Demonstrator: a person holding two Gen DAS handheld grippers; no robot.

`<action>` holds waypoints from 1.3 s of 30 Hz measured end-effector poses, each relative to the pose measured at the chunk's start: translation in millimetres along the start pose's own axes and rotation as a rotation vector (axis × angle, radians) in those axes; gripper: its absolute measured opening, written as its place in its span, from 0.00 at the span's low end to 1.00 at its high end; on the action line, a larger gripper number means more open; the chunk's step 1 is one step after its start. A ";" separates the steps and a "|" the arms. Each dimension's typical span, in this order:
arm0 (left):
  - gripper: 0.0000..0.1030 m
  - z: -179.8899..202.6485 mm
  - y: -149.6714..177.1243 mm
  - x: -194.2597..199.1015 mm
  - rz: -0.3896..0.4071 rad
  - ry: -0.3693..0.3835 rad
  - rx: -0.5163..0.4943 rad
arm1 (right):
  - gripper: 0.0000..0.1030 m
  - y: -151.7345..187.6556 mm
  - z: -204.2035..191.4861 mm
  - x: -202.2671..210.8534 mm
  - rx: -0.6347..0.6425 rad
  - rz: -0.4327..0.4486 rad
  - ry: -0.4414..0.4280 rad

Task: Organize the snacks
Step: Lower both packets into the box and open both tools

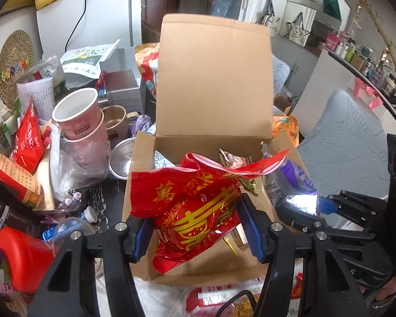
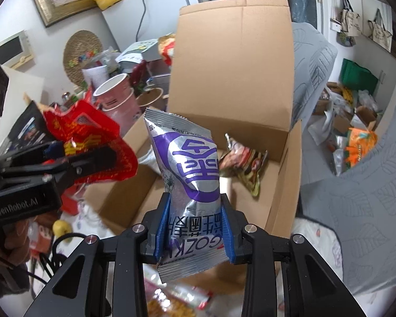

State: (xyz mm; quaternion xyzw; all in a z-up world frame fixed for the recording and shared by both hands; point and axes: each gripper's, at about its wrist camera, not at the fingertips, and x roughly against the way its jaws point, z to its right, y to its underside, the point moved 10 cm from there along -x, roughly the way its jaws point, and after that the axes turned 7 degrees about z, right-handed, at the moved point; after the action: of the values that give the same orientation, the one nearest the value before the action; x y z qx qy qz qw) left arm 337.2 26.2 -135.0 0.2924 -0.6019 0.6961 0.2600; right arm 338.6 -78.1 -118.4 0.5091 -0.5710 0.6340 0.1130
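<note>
left wrist: left gripper (image 1: 196, 231) clamps red snack bag (image 1: 195, 211) between its blue pads, held over open cardboard box (image 1: 213, 79) | box holds brown snack packet (image 1: 235, 159) | right wrist: right gripper (image 2: 195, 227) pinches silver-purple snack packet (image 2: 190, 174) upright above the box (image 2: 232, 60); brown packet (image 2: 244, 163) lies inside by the far wall

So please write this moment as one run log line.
left gripper: shut on red packet | right gripper: shut on silver-purple packet | both over open cardboard box
</note>
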 end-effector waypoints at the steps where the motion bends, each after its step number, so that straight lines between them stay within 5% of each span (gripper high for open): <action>1: 0.57 -0.8 0.8 -5.6 -0.006 0.000 0.005 | 0.33 -1.0 3.0 -3.2 -0.005 0.000 0.004; 23: 0.57 -12.8 15.4 -94.9 -0.135 -0.049 0.041 | 0.33 1.2 28.4 -72.6 -0.008 -0.085 0.057; 39: 0.58 -13.8 15.8 -98.5 -0.157 -0.107 -0.028 | 0.34 13.1 23.4 -86.4 0.033 -0.144 0.103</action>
State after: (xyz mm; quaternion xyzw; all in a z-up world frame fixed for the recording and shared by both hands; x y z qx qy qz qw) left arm 393.0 36.7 -218.2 0.3718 -0.5997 0.6487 0.2854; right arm 380.6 -64.1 -197.3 0.5175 -0.5157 0.6589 0.1790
